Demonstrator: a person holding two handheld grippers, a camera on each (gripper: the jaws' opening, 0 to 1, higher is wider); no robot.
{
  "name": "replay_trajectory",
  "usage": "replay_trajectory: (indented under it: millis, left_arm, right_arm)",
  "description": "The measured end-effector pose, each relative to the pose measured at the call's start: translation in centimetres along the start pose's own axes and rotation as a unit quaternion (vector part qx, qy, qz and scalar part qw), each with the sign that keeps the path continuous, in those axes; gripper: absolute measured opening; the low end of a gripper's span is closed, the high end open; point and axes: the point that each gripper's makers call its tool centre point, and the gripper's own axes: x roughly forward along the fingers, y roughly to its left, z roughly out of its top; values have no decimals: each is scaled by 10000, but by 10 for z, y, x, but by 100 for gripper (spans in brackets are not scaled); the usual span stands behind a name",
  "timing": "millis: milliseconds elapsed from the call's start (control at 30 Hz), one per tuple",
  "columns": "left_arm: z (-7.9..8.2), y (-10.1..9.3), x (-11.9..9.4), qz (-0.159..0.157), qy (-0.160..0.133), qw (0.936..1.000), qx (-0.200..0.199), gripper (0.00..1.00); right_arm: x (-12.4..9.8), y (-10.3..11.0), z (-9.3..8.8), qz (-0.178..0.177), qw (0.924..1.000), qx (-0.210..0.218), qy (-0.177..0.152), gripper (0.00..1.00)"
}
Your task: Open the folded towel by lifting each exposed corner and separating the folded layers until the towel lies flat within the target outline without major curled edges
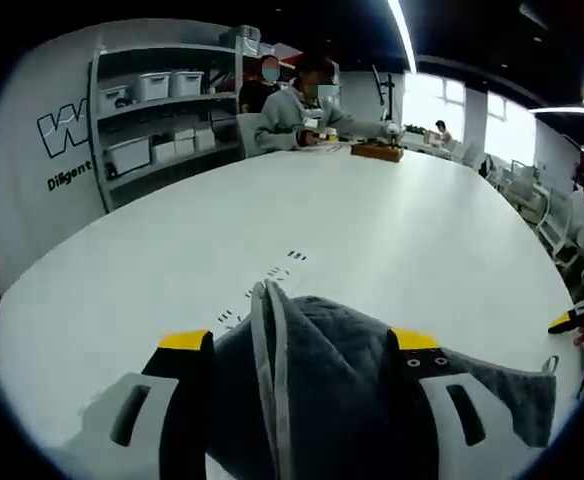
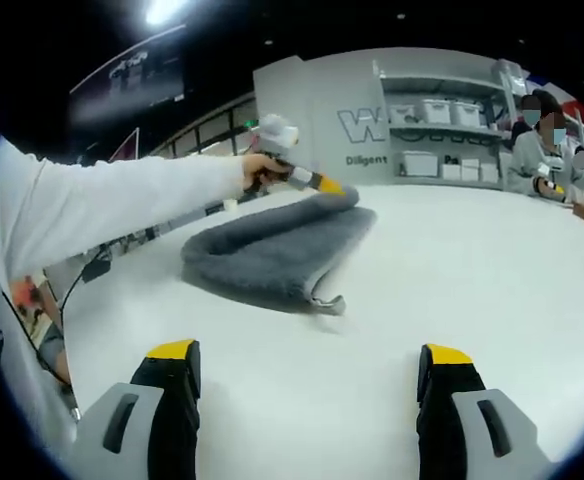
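Note:
A grey towel [image 2: 272, 250] lies folded and bunched on the white table [image 2: 472, 260]. Its far edge is lifted, and my left gripper [image 2: 317, 183], held by a hand in a white sleeve, grips it there. In the left gripper view the towel [image 1: 342, 380] bulges up between the yellow-tipped jaws of my left gripper [image 1: 300, 340], its pale hem standing upright. A small hanging loop [image 2: 327, 303] pokes out at the towel's near corner. My right gripper [image 2: 311, 352] hovers open over bare table, short of the towel.
Short black tick marks [image 1: 277, 272] are printed on the table beyond the towel. People sit at the far end beside a wooden box [image 1: 377, 151]. Shelves with white bins [image 1: 162, 110] stand behind the table. Chairs [image 1: 532, 195] line the right side.

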Motion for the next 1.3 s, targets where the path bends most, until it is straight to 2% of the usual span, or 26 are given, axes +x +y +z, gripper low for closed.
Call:
replay_trajectory:
  millis: [100,233,333,467,633,767,900,1100,1300]
  left_arm:
    - [-1,6,3,87,-4,9999,-144,60]
    - [-7,6,4,139,96,9994,-314,35]
    - [-13,5,4,157,200,9990,-356,28]
    - [-14,9,3,272,188,9974,-633,22]
    - [-12,10,0,292,116,9969,-722,10]
    - [-11,11,-5,414,73,9971,-631,8]
    - [-7,20,-11,611,-3,9962,-621,7]
    - [-6,42,-28,994,-64,9918,-807,7]
    - [-17,66,-51,1436,20,9853,-921,7]
  right_arm:
    - [0,1,-1,-9,10000,-62,22,90]
    - [0,3,-1,-17,9999,-110,38,90]
    - [0,3,0,-12,9999,-121,38,90]
    - [0,4,0,-18,9999,-113,33,90]
    - [0,4,1,-15,9999,-107,24,90]
    - [-1,4,1,-25,10000,-93,12,90]
    - [-1,3,1,-38,10000,-88,7,89]
    - [-2,3,1,-45,10000,-80,8,90]
    - [-2,2,1,-52,10000,-70,14,90]
